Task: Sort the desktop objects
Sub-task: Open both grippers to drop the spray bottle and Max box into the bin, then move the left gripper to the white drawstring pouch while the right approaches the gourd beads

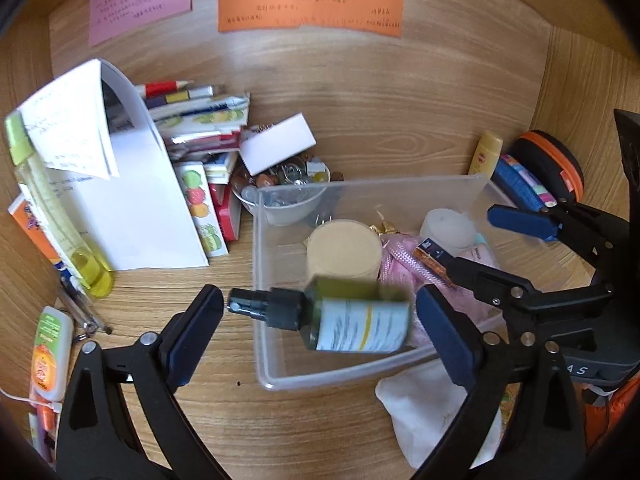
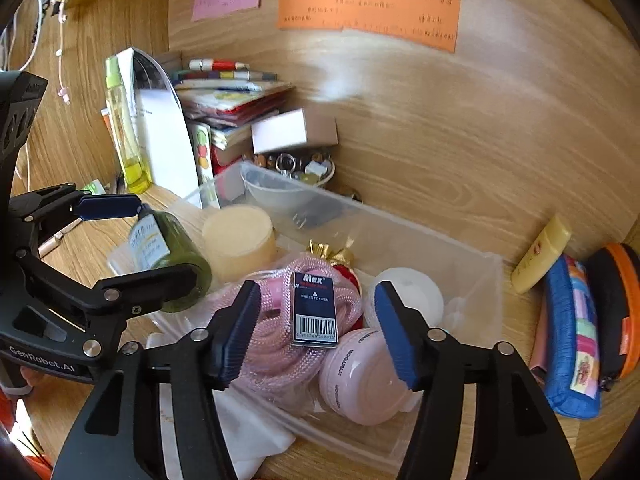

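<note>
Leftmost, a tall yellow bottle [image 1: 60,216] stands on the counter [image 1: 360,120] beside a leaning white sheet [image 1: 140,208] and a pile of books [image 1: 200,128]. Next, the left gripper [image 1: 320,320] has its fingers spread wide, a green spray bottle [image 1: 352,320] lying sideways between them without touching either, over the clear bin's [image 1: 272,380] near left edge. Further right, the right gripper [image 2: 318,328] hangs open over the bin's pink rope [image 2: 272,344], a barcoded card [image 2: 315,308] and a pink jar [image 2: 360,376].

The writing on the orange note [image 1: 310,8] is way too small to read. The green spray bottle [image 1: 356,318] is motion-blurred, so its label's unreadable, and the white cloth [image 1: 436,412] sits half hidden behind the tongs.
</note>
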Tool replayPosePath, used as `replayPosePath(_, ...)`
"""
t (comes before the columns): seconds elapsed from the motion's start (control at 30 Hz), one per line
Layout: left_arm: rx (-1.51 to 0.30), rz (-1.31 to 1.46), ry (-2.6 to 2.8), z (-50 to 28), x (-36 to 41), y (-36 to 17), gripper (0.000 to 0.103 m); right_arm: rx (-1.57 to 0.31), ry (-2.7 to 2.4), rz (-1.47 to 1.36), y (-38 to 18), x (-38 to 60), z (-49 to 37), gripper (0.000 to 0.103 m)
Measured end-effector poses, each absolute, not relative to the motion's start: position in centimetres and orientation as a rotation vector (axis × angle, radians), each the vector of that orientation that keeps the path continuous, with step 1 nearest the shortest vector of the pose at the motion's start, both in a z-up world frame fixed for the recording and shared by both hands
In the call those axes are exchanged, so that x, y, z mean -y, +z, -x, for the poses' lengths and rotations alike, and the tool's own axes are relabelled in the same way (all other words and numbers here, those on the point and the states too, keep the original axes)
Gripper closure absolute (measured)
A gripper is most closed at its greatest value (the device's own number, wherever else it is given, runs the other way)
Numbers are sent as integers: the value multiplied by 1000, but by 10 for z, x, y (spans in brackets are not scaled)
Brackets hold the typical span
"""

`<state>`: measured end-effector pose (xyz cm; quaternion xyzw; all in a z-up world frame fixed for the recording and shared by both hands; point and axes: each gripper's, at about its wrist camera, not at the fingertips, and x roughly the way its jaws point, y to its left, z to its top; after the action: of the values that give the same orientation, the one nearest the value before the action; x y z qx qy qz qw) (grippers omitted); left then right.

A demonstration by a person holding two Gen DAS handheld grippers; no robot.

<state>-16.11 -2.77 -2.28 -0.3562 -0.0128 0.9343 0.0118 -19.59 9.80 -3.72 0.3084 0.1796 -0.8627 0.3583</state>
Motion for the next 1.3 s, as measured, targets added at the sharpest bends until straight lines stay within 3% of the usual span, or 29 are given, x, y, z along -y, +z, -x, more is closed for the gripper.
replayPosePath(0.1,47,1098,2929,153,30,-17,3,-493,-2267,-740,-25,-103,185,31)
replayPosePath(0.23,62,1103,2938,143,32,-15,3,-499,-2287,-716,-17,-109,175,24)
replayPosePath(0.63,47,1083,2945,110,25,-12,3,-490,-2343,-690,-5,-134,141,17)
replayPosePath(1.3,-14,1159,2898,73,-2,-36,2,-414,-2372,-826,-38,-183,110,17)
